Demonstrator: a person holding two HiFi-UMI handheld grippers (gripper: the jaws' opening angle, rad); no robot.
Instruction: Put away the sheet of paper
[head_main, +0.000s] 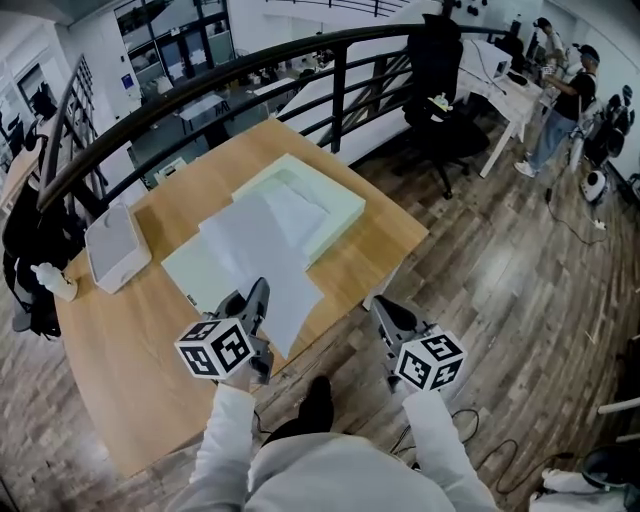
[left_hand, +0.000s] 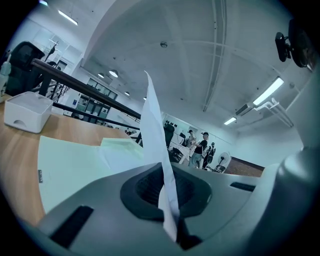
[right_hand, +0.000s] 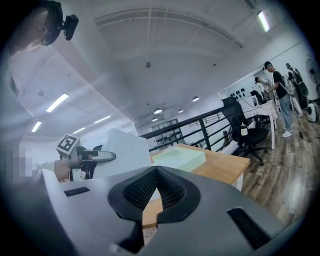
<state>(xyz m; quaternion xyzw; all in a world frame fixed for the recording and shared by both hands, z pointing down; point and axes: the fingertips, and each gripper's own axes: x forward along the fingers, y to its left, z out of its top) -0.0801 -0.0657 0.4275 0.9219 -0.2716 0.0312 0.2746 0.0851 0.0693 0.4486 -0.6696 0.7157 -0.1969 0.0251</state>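
Sheet of paper (head_main: 262, 250) lies near the middle of the head view. Its far part is draped over the pale green tray (head_main: 338, 212) and its near edge is raised off the wooden table (head_main: 110, 340). The left gripper (head_main: 258, 292) has that near edge clamped. In the left gripper view the paper (left_hand: 154, 125) stands thin and edge-on between the closed jaws and curls toward the top of the frame. The right gripper (head_main: 385, 310) sits to the lower right of the sheet, past the table's edge and over the floor. Its own view shows the jaws pressed together with nothing between them.

Under the sheet's left side lies a flat pale green piece (head_main: 190, 268), perhaps a folder or a mat; the view is too coarse to say which. A white box (head_main: 117, 247) stands further left, well apart from the paper.

The step in hand looks like moving the pinched sheet to where it is stored, most likely the tray. One pinch on one edge leaves limp paper free to sag and crease. The hold should stay firm and the edge level, with the sheet travelling low and slowly so that it slides rather than folds. The idle right gripper could take the other near corner to spread the load. The sheet is best released only once it lies square inside the tray's rim.
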